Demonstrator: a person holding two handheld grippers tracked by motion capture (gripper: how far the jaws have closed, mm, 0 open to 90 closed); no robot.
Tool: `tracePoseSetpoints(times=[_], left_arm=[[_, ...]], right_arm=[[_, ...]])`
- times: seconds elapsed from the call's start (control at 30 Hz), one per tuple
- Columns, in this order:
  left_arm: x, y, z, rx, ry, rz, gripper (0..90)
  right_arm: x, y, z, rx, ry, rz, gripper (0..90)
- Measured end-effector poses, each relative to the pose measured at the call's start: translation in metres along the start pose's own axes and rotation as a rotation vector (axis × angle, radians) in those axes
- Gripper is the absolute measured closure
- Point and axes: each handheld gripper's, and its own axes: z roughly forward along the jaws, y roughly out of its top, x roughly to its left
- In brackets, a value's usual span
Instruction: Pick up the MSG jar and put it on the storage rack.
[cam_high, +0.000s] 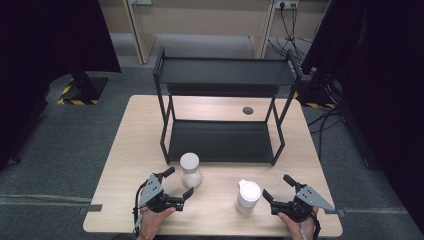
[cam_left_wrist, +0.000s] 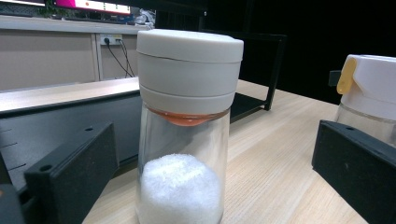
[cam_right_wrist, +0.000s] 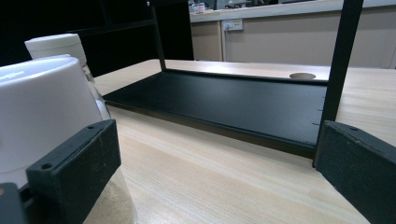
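Note:
Two glass jars stand on the wooden table (cam_high: 125, 165). The jar with a flat round white lid (cam_high: 190, 169) (cam_left_wrist: 187, 130) holds white powder and stands in front of the black shelf (cam_high: 225, 75). My left gripper (cam_high: 179, 182) (cam_left_wrist: 215, 158) is open, and this jar sits in the gap between its jaws, touching neither. The second jar (cam_high: 248, 196) (cam_left_wrist: 369, 93) (cam_right_wrist: 42, 116) has a white lid with a yellow flap. My right gripper (cam_high: 277, 187) (cam_right_wrist: 217, 170) is open just right of it, its left jaw beside the jar and nothing between the jaws.
The black two-tier shelf stands at the table's middle and back; its lower board (cam_high: 220, 140) (cam_right_wrist: 233, 102) is bare. A round cable hole (cam_high: 248, 110) (cam_right_wrist: 302, 75) lies behind it. Dark curtains and stands flank the table.

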Motion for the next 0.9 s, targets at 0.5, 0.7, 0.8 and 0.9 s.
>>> tracePoseSetpoints(times=[0.5,0.7,0.8,0.9], left_arm=[[-0.0003,0.0001,0.0014,0.004,0.005,-0.002,0.0],[-0.0007,0.0003,0.0036,0.005,0.007,0.003,0.0],[-0.0004,0.0006,0.0050,0.006,0.005,0.008,0.0],[0.0001,0.0010,0.0070,0.011,0.003,0.006,0.0]], right_arm=[[-0.0005,-0.0011,-0.0016,-0.007,0.000,0.005,0.4],[-0.0001,-0.0013,-0.0016,-0.011,0.001,0.009,0.4],[0.0000,-0.0016,-0.0016,-0.013,0.002,0.009,0.4],[-0.0005,-0.0016,-0.0010,-0.009,0.004,0.009,0.4]])
